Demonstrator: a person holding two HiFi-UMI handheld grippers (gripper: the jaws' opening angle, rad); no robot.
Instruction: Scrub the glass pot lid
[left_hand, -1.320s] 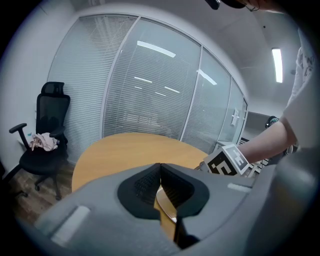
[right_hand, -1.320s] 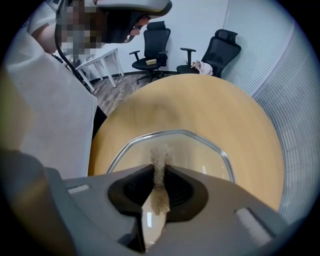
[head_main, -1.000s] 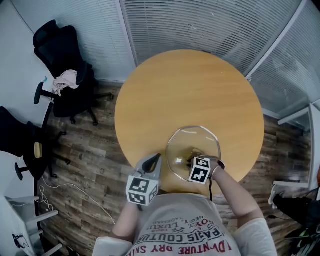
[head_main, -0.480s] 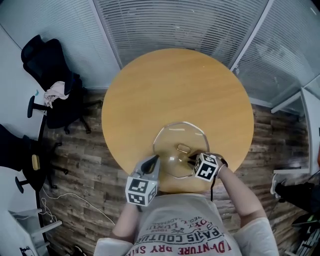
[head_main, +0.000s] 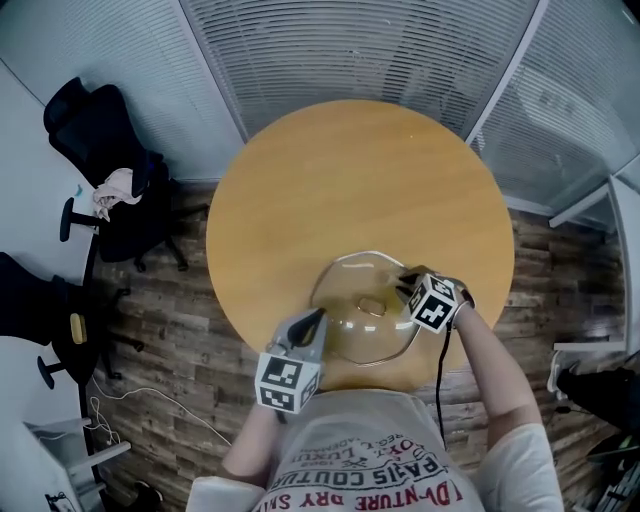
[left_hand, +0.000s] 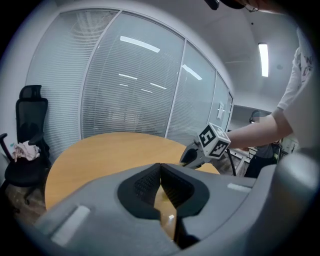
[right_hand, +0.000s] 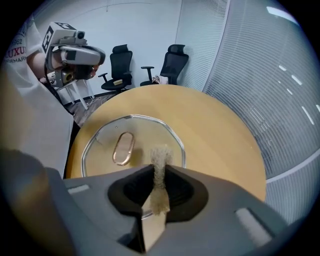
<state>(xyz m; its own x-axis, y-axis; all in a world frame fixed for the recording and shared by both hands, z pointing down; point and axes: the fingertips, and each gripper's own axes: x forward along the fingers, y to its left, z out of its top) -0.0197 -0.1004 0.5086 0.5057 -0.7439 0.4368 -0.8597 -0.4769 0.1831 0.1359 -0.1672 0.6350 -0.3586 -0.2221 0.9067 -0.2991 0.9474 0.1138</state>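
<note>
The glass pot lid (head_main: 350, 295) lies flat on the round wooden table (head_main: 330, 180) near me, its metal handle (right_hand: 123, 148) facing up. My right gripper (head_main: 405, 283) is shut on a beige scrub pad (right_hand: 160, 157), whose tip sits at the lid's (right_hand: 145, 132) right rim. My left gripper (head_main: 312, 320) is at the lid's near-left edge with its jaws shut and nothing seen between them. In the right gripper view the left gripper (right_hand: 92, 54) hangs above the table's edge, apart from the lid. The left gripper view shows the right gripper (left_hand: 186, 159) low over the table.
Two black office chairs (head_main: 110, 130) stand on the wood floor to the left, one with a pink cloth (head_main: 115, 188) on it. Glass walls with blinds (head_main: 350, 50) run behind the table. The table's far half holds nothing.
My right gripper has carried the pad from the lid's near side out to its right rim. The left gripper has barely moved. The head view has shifted a little.
</note>
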